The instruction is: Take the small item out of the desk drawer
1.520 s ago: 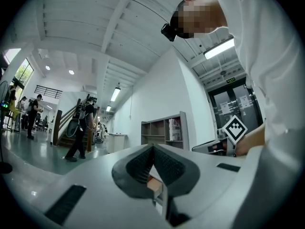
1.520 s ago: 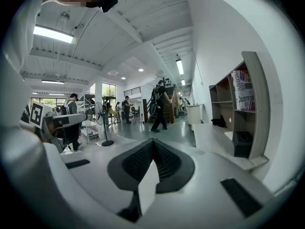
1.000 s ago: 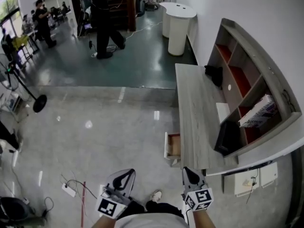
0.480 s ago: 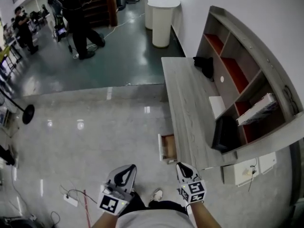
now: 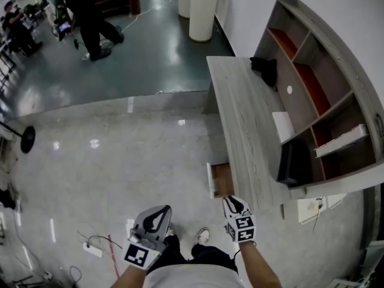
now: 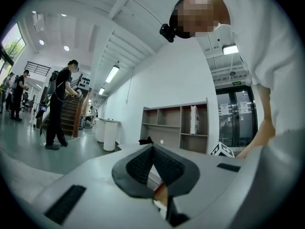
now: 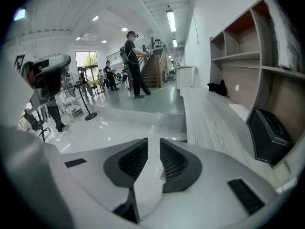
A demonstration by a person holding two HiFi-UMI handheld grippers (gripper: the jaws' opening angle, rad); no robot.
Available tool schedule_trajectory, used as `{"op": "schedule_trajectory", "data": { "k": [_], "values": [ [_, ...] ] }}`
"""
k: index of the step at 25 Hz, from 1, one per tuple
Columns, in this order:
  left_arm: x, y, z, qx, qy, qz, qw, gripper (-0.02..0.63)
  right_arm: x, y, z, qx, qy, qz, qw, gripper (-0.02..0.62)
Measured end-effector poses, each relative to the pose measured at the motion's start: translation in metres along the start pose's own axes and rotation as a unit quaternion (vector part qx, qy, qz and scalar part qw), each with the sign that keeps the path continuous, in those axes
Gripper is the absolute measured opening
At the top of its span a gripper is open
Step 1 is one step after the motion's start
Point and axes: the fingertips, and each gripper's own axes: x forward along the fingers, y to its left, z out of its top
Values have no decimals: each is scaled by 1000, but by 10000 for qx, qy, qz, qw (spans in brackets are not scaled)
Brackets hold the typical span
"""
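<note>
Glossy pale floor [image 5: 120, 173] lies under you, with a long grey wood-grain desk [image 5: 240, 119] to the right of both grippers. The drawer [image 5: 221, 180] stands pulled out of the desk's front edge, just ahead of your right gripper [image 5: 234, 203]. Its brown inside shows, but the small item in it is too small to make out from the head view.

Your right gripper [image 7: 153, 144] has its jaws opening. A narrow gap shows between the ribbed pads, and nothing is in it. Your left gripper [image 5: 158, 213] hangs beside it, farther from the desk. In its own view the left gripper [image 6: 152, 149] has its pad tips meeting and holds nothing.

Beyond the right gripper, a shelf unit [image 5: 312, 71] stands along the back of the desk. A black box [image 5: 294, 164] sits in its nearest compartment, a white sheet [image 5: 283, 125] lies on the desktop, and a black bundle [image 5: 266, 68] is at the far end. Behind your left gripper, a power strip [image 5: 92, 249] lies on the floor. Far ahead, people [image 5: 90, 11] stand on the darker floor.
</note>
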Motion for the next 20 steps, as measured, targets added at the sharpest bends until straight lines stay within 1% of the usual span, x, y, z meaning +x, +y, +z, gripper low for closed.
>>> {"op": "schedule_trajectory", "data": {
  "k": [3,5,9,12,17,20],
  "values": [
    [2,12,-1,-83,28,-75,9999,15,25,1,-16,-58,345,-97,9993,95],
    [1,19,-6,-89,150,-101,9998,15,40,2,-25,-60,526,-116,9985,103],
    [1,32,-11,-58,263,-80,9996,15,77,1,-33,-199,807,-112,9965,119],
    [-3,34,-18,-73,391,-54,9992,15,106,-4,-51,-210,1124,-122,9934,139],
    [-15,41,-30,-89,616,124,9980,15,147,-13,-85,-200,1634,-97,9863,173],
    [-27,48,-35,-60,767,281,9966,15,164,-18,-104,-205,1944,-113,9806,213]
  ]
}}
